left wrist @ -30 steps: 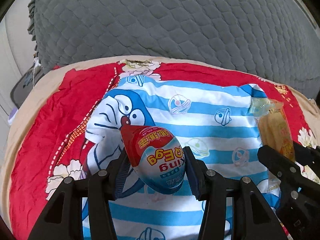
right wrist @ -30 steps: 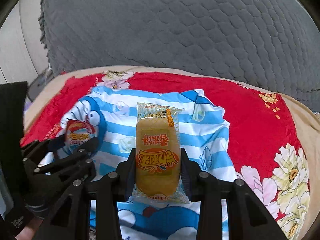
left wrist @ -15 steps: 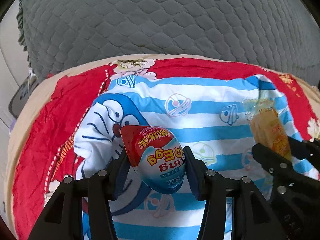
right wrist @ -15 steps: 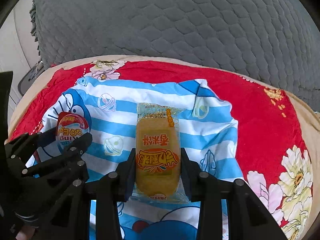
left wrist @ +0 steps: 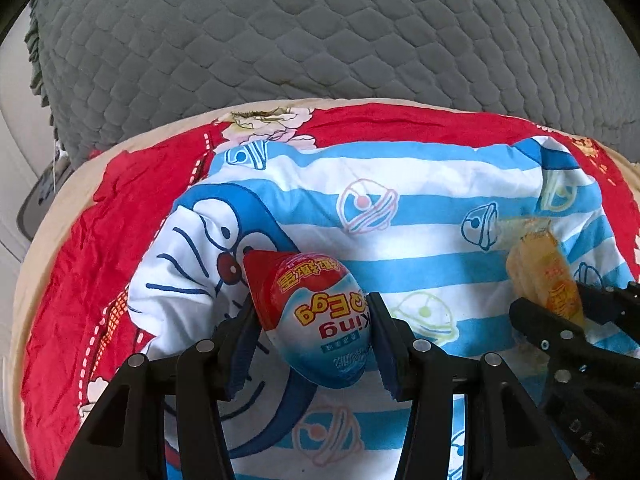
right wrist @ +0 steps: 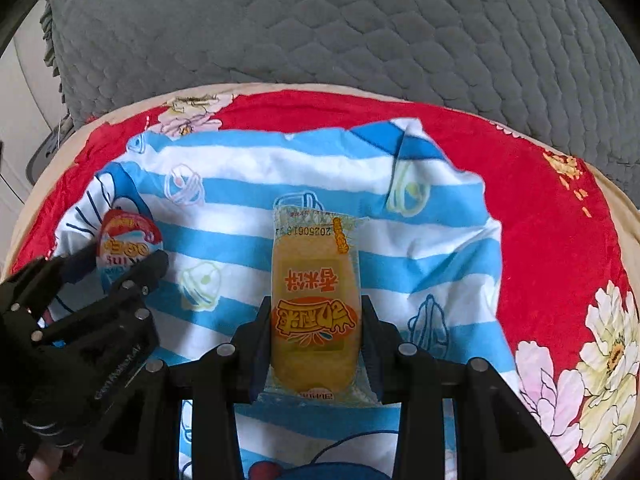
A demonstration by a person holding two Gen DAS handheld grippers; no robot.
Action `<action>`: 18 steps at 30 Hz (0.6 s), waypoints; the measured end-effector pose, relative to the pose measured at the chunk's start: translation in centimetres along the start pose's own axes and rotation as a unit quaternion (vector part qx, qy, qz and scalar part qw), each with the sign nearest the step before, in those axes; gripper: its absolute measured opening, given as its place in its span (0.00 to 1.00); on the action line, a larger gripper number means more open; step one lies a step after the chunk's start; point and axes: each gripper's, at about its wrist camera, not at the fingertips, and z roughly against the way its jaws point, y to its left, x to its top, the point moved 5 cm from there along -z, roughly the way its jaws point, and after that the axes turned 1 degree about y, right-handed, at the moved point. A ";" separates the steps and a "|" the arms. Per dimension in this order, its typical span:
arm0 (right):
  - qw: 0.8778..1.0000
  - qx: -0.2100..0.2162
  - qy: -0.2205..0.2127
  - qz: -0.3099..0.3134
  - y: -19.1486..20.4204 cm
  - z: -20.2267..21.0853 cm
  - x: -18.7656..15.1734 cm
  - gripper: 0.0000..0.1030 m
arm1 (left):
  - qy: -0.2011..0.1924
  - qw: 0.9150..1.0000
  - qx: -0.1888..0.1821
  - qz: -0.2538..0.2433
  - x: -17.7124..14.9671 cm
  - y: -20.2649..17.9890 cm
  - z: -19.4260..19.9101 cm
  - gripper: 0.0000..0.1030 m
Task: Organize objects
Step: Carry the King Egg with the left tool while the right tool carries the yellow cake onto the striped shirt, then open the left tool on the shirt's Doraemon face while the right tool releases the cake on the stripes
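Note:
My left gripper (left wrist: 310,320) is shut on a red, white and blue egg-shaped toy pack (left wrist: 316,316) and holds it above a blue-and-white striped cartoon cloth (left wrist: 400,248). My right gripper (right wrist: 314,334) is shut on a yellow snack packet (right wrist: 314,300) over the same cloth (right wrist: 400,240). The right gripper and packet (left wrist: 544,276) show at the right edge of the left wrist view. The left gripper and egg pack (right wrist: 128,244) show at the left of the right wrist view.
The striped cloth lies on a red floral sheet (left wrist: 100,248) over a rounded beige surface. A grey quilted cushion (left wrist: 320,40) rises behind it. A grey object (left wrist: 40,200) sits beyond the left edge.
Both grippers have moved forward over the striped cloth, still holding their items. The cushion looms larger and the cloth's far edge sits lower in view.

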 end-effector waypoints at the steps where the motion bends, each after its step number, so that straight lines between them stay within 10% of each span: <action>1: 1.000 -0.003 0.003 0.000 -0.1 -0.3 -0.1 0.38 | -0.001 1.000 0.000 0.002 -0.1 0.0 0.0 0.52; 18: 1.000 -0.011 0.010 0.010 -0.1 -0.7 -0.4 0.39 | 0.010 1.000 0.001 0.009 -0.6 0.0 -0.3 0.53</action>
